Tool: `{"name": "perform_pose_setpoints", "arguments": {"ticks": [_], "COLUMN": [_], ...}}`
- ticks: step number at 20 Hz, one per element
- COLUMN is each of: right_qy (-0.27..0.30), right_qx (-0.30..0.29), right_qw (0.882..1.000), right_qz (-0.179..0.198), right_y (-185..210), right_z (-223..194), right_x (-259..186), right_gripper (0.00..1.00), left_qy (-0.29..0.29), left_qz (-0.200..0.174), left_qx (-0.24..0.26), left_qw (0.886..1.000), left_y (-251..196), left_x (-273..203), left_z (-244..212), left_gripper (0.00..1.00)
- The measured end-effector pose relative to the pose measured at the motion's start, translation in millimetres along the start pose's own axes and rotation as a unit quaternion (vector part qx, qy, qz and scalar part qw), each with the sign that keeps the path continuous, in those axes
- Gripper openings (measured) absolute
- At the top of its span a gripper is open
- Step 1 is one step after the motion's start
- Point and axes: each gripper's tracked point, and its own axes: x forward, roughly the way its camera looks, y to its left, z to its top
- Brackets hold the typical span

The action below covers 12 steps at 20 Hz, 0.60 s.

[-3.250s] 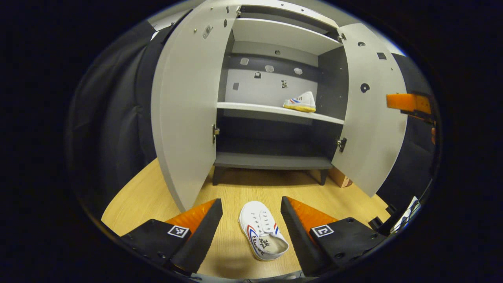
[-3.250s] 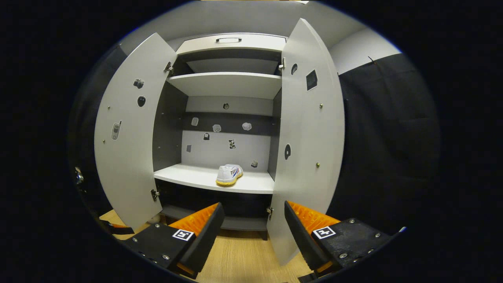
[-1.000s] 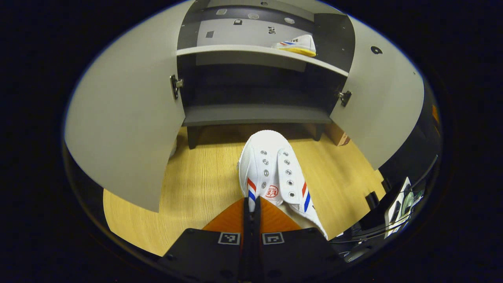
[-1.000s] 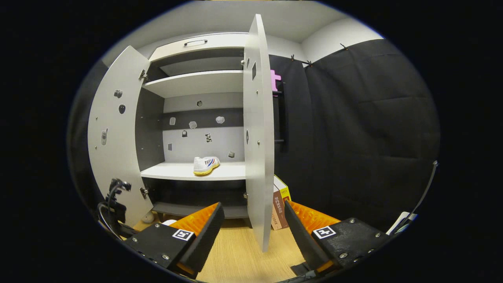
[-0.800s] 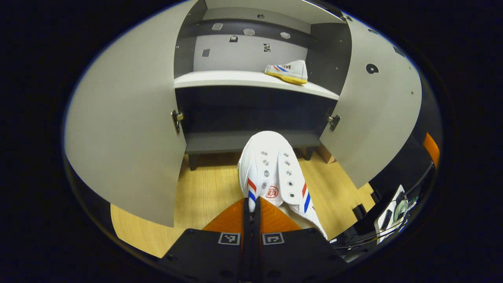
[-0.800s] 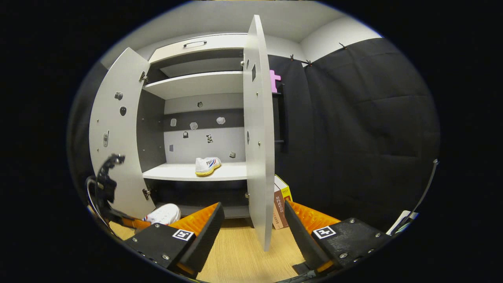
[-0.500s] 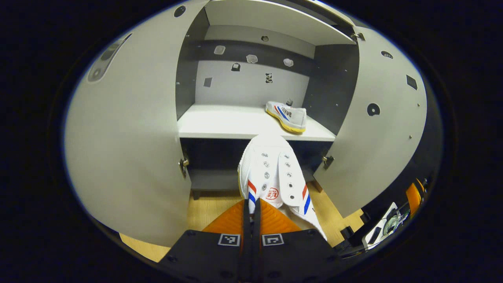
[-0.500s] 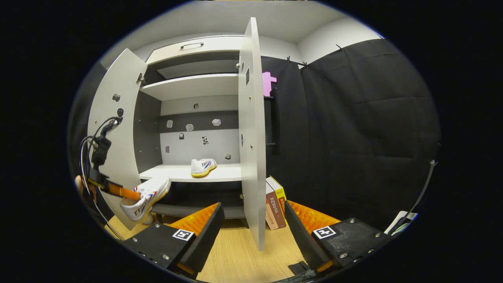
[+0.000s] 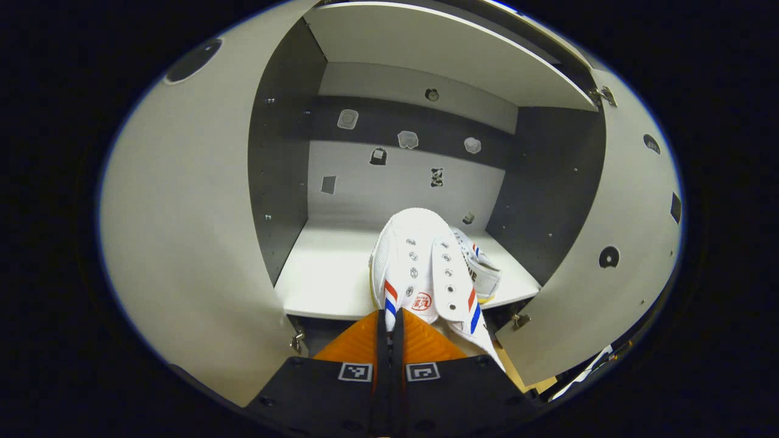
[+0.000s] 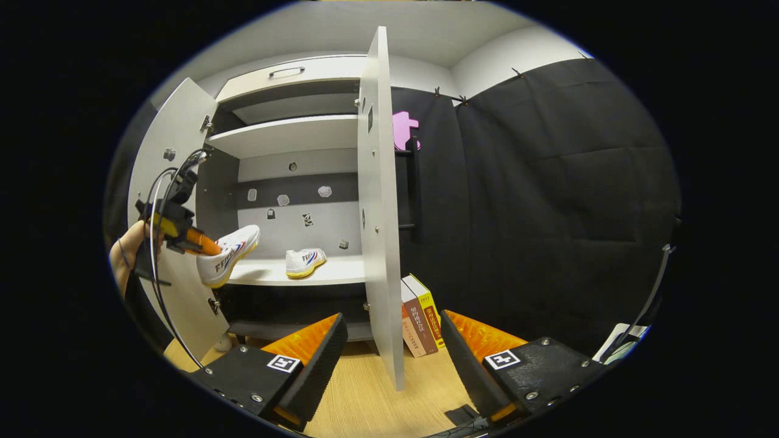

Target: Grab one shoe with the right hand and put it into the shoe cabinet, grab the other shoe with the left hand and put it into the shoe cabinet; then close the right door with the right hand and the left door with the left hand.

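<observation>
My left gripper [image 9: 389, 313] is shut on the rim of a white shoe [image 9: 420, 261] with red and blue stripes, held toe-forward in the air at the front edge of the cabinet's middle shelf [image 9: 328, 280]. The second white shoe [image 9: 485, 278] lies on that shelf, partly hidden behind the held one. In the right gripper view, the left gripper [image 10: 206, 247] carries its shoe [image 10: 228, 258] by the left door [image 10: 164, 146], and the other shoe [image 10: 304, 261] rests on the shelf [image 10: 344, 271]. My right gripper [image 10: 392, 331] stands open with nothing in it, low before the edge-on right door [image 10: 377, 213].
Both cabinet doors stand wide open, the left door [image 9: 182, 243] and the right door [image 9: 614, 267]. Books [image 10: 420, 316] lean beside the cabinet on the wooden floor [image 10: 365, 395]. A hand [image 10: 125, 255] holds the left gripper. An upper shelf [image 10: 292, 134] roofs the compartment.
The left gripper shut on the floor shoe, lifted it and carried it up to the middle shelf's front edge. The right gripper drifted right, staying open.
</observation>
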Motion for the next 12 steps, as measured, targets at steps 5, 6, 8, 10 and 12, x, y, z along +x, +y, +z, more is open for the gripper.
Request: {"name": "perform_pose_setpoints", "arguments": {"ticks": [5, 6, 8, 10, 12], "right_qy": [-0.001, -0.002, -0.005, -0.006, -0.006], "right_qx": [0.001, 0.002, 0.003, 0.004, 0.006], "right_qw": [1.000, 1.000, 1.000, 1.000, 0.999], "right_qz": [-0.015, -0.019, -0.025, -0.031, -0.034], "right_y": [-6, -8, -11, -13, -14], "right_z": [5, 7, 10, 12, 14], "right_x": [9, 11, 14, 17, 19], "right_gripper": [0.94, 0.94, 0.94, 0.94, 0.94], "left_qy": [0.003, 0.006, 0.021, 0.036, 0.056], "left_qz": [0.008, 0.011, 0.016, 0.017, 0.019], "left_qx": [-0.002, -0.005, -0.004, -0.009, -0.016], "left_qw": [1.000, 1.000, 1.000, 0.999, 0.998], "left_y": [0, 0, 0, 2, 1], "left_x": [0, 0, 1, 6, 8], "left_z": [-2, -2, -5, -11, -17], "left_gripper": [0.06, 0.06, 0.06, 0.06, 0.06]}}
